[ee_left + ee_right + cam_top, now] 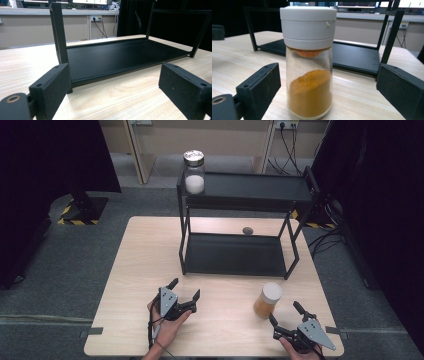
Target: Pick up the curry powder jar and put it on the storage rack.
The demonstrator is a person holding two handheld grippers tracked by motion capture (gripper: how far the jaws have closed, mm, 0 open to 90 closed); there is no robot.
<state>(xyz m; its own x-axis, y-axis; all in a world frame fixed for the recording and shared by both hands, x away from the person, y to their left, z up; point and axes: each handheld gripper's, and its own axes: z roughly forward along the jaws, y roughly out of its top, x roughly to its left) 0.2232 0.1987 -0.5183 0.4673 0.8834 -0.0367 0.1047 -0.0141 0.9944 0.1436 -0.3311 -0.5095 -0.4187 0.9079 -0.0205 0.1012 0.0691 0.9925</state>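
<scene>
High view, left to right, all relative to the black shelf rack: left gripper sits in front of the rack's left corner, jaws spread wide, nothing between them, lots of bare table around it. The spice jar stands upright just in front of the rack's right corner. Right gripper is just behind the jar, near the table edge, jaws wide, not touching the glass.

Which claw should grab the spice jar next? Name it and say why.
Right. The right claw sits open just beside the spice jar, which stands between its jaws in its own view. The left claw is farther off, facing the rack.
</scene>
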